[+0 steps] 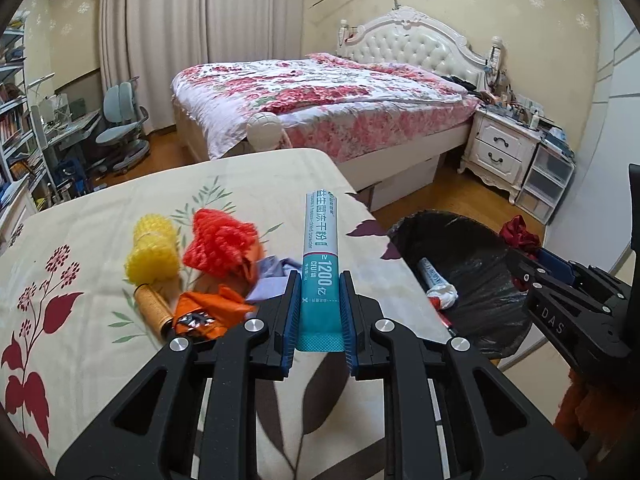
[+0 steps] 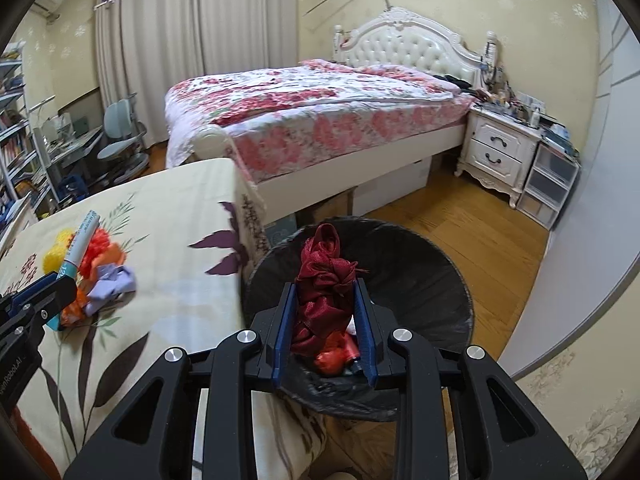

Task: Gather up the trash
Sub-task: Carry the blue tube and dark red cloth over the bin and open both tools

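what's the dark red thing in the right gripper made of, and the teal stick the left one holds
Dark red bundle: woven fabric, likely a satin-like ribbon; it shows a soft sheen, creases and a knot. Teal stick: looks like a glossy printed plastic or foil-laminate sachet; its surface is smooth and its bottom end has a crimped, textured seal. The exact film can't be told.

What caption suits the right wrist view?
Right gripper holds crumpled red fabric above the black-lined bin.

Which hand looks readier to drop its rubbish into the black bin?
The right. Its gripper holds the dark red cloth directly above the bin, while the left gripper holds the teal tube over the table.
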Tool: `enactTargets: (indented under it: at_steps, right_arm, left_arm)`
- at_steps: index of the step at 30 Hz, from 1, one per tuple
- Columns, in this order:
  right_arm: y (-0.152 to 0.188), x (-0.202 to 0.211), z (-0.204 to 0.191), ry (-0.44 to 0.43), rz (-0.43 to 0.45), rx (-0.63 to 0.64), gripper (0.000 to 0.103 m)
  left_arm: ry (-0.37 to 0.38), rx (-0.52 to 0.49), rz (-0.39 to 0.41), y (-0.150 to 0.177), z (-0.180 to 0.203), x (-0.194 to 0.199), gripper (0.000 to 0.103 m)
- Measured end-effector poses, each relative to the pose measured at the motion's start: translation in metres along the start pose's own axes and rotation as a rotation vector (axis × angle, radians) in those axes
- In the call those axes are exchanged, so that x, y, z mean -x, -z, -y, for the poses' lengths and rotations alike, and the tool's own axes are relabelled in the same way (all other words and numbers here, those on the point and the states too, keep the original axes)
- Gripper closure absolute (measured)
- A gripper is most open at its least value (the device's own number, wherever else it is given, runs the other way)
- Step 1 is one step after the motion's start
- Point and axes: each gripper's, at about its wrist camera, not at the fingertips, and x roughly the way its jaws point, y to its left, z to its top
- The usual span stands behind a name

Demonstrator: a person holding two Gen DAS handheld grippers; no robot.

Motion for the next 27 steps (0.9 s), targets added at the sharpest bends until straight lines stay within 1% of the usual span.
enactTargets:
  at_steps: [5, 12, 18, 27]
  right_arm:
    - [-0.001, -0.011, 0.02, 0.025, -0.008, -0.041, 0.074]
    - [-0.003, -0.026, 0.038, 0.063, -0.018, -0.078, 0.074]
    - [-0.006, -0.035, 0.048, 0.08, -0.021, -0.105, 0.074]
    - [-0.008, -0.049, 0.056, 0.109, -0.026, -0.119, 0.074]
  left_arm:
    - [0.029, -0.043, -0.01, -0.008, 0.03, -0.017, 0.084]
    - [0.051, -0.09, -0.025, -0.017, 0.065, -0.043, 0.084]
    - [0.05, -0.118, -0.04, -0.022, 0.085, -0.063, 0.084]
    - [0.045, -0.149, -0.075, -0.02, 0.102, -0.087, 0.084]
